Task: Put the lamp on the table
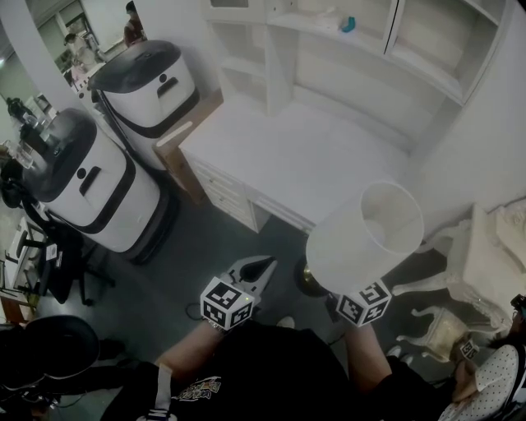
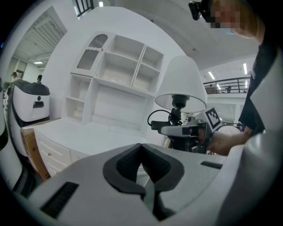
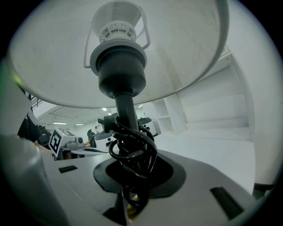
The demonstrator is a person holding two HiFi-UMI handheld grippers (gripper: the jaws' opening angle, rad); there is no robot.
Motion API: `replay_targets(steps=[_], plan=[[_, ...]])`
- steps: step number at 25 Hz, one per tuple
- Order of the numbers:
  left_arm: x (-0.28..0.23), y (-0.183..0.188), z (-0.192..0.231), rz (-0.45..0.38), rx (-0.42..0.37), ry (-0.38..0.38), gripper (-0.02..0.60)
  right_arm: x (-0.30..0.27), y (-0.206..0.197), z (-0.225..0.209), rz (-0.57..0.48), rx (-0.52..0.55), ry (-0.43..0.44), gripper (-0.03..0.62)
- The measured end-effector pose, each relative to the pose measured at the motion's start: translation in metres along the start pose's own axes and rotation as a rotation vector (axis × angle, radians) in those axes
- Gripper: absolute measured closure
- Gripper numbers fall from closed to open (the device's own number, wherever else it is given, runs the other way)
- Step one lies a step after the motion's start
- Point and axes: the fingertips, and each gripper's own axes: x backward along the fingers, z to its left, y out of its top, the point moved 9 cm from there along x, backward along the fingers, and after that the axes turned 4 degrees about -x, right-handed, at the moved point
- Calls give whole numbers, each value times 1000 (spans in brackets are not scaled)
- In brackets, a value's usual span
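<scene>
The lamp [image 1: 366, 234] has a white shade, a dark stem and a brass base, and it hangs over the floor just in front of the white table [image 1: 304, 156]. My right gripper [image 3: 132, 176] is shut on the lamp's stem [image 3: 126, 110], where a black cord [image 3: 132, 152] is coiled round it. In the head view only this gripper's marker cube [image 1: 364, 303] shows below the shade. My left gripper [image 2: 146, 174] is shut with nothing in it, left of the lamp [image 2: 180, 86] and above the floor. It also shows in the head view, left gripper [image 1: 251, 275].
A white hutch of shelves [image 1: 329, 49] stands at the back of the table, with a teal object [image 1: 348, 24] on it. Two white-and-black machines [image 1: 148, 86] [image 1: 82, 185] and a wooden panel [image 1: 185, 144] stand left of the table. A white chair [image 1: 485, 263] is at the right.
</scene>
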Motion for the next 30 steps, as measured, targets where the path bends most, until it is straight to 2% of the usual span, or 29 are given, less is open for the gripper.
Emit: replay_targets(steps=[16, 30], plan=[[14, 4, 20, 9, -11, -27, 575, -15, -1, 13, -6, -7, -21, 490], [12, 9, 69, 32, 2, -77, 575, -61, 3, 17, -13, -31, -57, 491]])
